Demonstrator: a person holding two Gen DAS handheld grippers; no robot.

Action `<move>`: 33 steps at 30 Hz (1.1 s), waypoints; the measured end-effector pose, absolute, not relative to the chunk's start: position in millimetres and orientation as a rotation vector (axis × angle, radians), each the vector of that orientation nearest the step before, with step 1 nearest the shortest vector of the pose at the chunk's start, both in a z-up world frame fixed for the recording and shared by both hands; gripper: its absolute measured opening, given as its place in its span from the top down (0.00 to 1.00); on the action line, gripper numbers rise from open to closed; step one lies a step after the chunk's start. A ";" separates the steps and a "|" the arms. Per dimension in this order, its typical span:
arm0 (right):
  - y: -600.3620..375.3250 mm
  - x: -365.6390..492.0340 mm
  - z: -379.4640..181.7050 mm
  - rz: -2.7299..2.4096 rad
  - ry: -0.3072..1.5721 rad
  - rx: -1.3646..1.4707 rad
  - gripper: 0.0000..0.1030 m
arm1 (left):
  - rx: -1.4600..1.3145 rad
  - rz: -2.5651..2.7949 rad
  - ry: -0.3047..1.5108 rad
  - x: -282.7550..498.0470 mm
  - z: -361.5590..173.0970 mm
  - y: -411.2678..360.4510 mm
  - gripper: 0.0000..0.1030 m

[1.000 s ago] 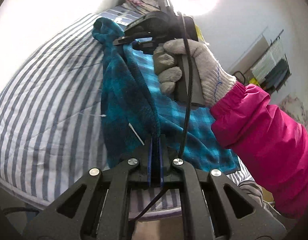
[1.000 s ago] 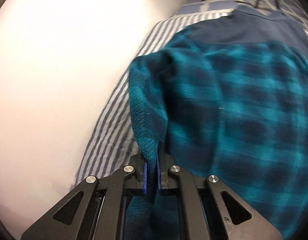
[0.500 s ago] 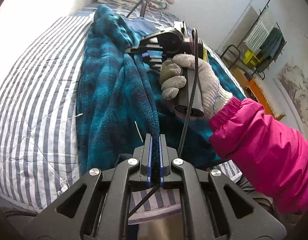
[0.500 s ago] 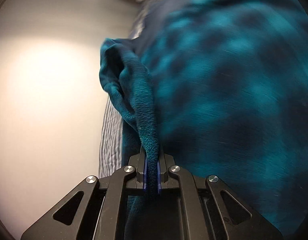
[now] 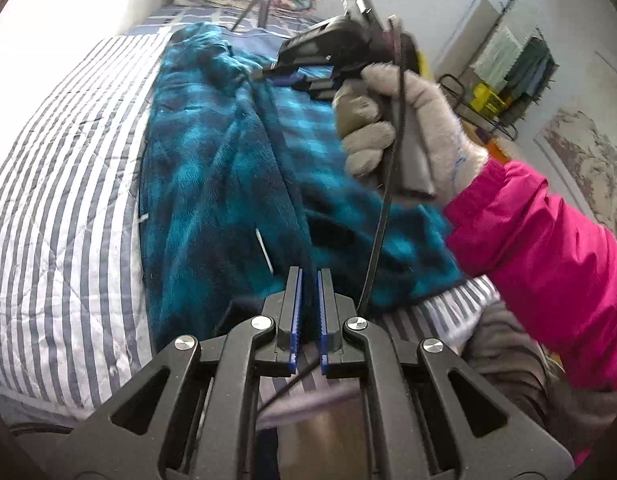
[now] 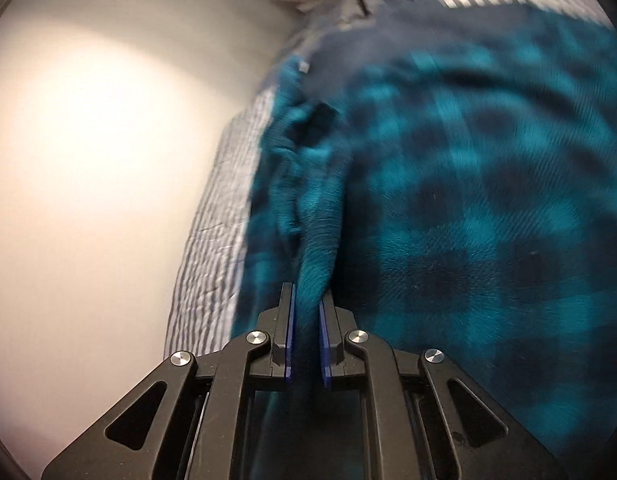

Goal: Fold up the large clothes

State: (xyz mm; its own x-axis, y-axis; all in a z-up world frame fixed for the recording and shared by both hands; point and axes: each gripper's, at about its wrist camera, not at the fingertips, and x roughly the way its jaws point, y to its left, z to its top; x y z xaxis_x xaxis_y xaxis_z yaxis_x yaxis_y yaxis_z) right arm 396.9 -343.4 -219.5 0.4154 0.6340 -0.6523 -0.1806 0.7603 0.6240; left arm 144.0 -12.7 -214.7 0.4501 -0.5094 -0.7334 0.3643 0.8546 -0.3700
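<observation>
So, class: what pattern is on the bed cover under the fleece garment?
Grey and white stripes on the bed cover, clearest in the left wrist view.

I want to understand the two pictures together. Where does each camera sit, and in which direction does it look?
Left wrist: sits on the left gripper, looks along the striped bed over the teal plaid garment; shows the gloved right hand and the right gripper.
Right wrist: sits on the right gripper, looks toward the white wall; shows only its own jaws.
Shared: garment, bed.
</observation>
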 end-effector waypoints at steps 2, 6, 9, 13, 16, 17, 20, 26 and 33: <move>-345.2 381.3 -196.9 0.567 0.987 0.446 0.90 | -0.170 -0.565 0.956 130.7 -207.5 -4.9 0.97; -354.1 349.8 -156.1 0.619 0.886 0.319 0.78 | -0.208 -0.594 0.936 105.0 -191.0 21.8 0.97; -359.0 325.2 -130.9 0.643 0.808 0.234 0.71 | -0.240 -0.530 0.919 101.8 -183.0 48.1 0.97; -365.8 313.1 -113.8 0.664 0.737 0.233 0.71 | -0.260 -0.430 0.905 129.1 -182.1 64.6 0.97; -360.7 322.2 -113.7 0.649 0.701 0.199 0.71 | -0.297 -0.403 0.918 160.1 -191.6 63.5 0.97; -358.2 327.4 -113.0 0.643 0.699 0.183 0.71 | -0.307 -0.401 0.923 169.7 -195.7 60.8 0.97; -349.2 346.4 -115.3 0.645 0.710 0.148 0.71 | -0.305 -0.417 0.948 197.0 -212.2 45.2 0.97; -322.4 397.3 -133.0 0.664 0.771 0.118 0.71 | -0.202 -0.536 1.082 199.7 -268.7 -2.6 0.97; -290.2 478.7 -179.6 0.630 0.841 0.133 0.71 | -0.255 -0.525 1.094 197.7 -279.1 8.0 0.97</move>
State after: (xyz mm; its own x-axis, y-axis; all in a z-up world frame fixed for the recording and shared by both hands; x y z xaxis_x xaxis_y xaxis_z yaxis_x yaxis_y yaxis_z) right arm 478.7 -290.2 -179.6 0.4974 0.5695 -0.6544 -0.4677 0.8114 0.3506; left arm 197.7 8.0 -279.1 0.3535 -0.5228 -0.7757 0.2775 0.8505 -0.4468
